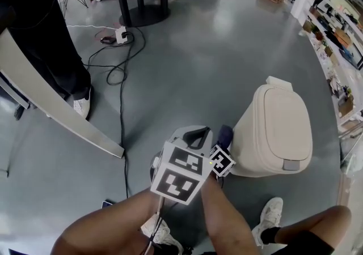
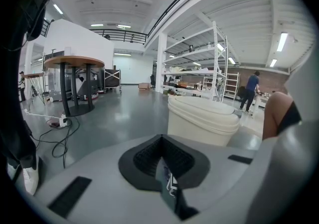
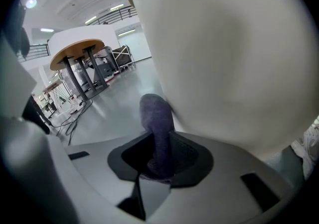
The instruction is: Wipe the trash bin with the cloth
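Note:
A cream trash bin (image 1: 278, 129) with its lid down stands on the grey floor, right of centre in the head view. My right gripper (image 1: 224, 146) is shut on a dark purple cloth (image 1: 225, 135), which touches the bin's left wall. In the right gripper view the cloth (image 3: 157, 123) sticks up out of the right gripper (image 3: 159, 161) and presses against the bin's pale wall (image 3: 234, 58). My left gripper (image 1: 194, 135) hovers just left of the right one, apart from the bin. Seen from the left gripper view, the left gripper (image 2: 162, 143) is shut on nothing, with the bin (image 2: 204, 118) ahead of it.
Black cables (image 1: 119, 61) and a power strip (image 1: 120, 35) lie on the floor at the back left near a round table base (image 1: 142, 16). A long white panel (image 1: 57, 112) slants at the left, beside a standing person (image 1: 51, 50). Shelves (image 1: 334, 33) line the right edge.

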`<state>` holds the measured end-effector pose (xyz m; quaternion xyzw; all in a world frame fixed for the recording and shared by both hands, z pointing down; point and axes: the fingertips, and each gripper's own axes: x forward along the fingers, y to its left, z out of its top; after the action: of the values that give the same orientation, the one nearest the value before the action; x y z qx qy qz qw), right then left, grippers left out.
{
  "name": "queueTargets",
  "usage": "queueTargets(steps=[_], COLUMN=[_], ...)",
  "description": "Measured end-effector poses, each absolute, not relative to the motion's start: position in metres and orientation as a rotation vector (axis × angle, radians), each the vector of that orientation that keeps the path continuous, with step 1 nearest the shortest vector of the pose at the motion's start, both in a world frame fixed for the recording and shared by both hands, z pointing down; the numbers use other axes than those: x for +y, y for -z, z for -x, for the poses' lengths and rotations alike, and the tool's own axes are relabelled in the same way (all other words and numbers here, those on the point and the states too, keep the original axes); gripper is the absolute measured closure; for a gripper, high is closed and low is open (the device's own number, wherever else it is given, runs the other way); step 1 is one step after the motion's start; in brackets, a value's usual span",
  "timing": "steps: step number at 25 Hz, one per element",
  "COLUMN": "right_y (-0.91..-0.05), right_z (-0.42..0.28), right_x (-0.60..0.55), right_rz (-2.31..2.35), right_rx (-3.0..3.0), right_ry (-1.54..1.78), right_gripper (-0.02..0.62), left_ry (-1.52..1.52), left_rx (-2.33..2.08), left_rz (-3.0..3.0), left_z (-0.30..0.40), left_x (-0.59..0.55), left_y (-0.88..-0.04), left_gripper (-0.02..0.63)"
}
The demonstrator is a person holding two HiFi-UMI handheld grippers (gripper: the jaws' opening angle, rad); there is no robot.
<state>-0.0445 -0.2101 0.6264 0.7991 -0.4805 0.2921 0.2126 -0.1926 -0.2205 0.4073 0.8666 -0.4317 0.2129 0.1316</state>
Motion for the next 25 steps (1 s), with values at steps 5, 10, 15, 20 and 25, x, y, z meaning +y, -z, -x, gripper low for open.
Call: queueTargets(steps=[5, 10, 15, 20, 25], right_y=[-0.631, -0.638, -0.615, -0.525, -0.411], right_z=[0.077, 0.100, 0.124, 0.143, 0.135], right_x=[-0.220, -0.226, -0.217, -0.190, -0.150], right_rz=[-2.177, -2.132, -2.066, -1.980, -1.941], right_rx=[-1.531, -1.651, -1.814, -2.068, -2.268], right_ry=[-0.904, -0.960, -0.916, -0.631, -0.330], right_gripper=[0.495, 0.495, 0.495, 0.495, 0.495], left_ry=[-0.624, -0.663, -0.644, -0.618, -0.588], left_rx=[-1.252, -1.282, -1.330, -1.384, -1.437], left_rz=[-2.519, -2.540, -2.530, -2.533, -2.533], left_z=[0.192, 0.196, 0.202, 0.212, 0.216], left_x=[-0.221, -0.221, -0.221, -0.205, -0.177], left_y=[-0.408, -0.404, -0.394, -0.371, -0.347], left_gripper=[0.609, 0.609, 0.609, 0.609, 0.609])
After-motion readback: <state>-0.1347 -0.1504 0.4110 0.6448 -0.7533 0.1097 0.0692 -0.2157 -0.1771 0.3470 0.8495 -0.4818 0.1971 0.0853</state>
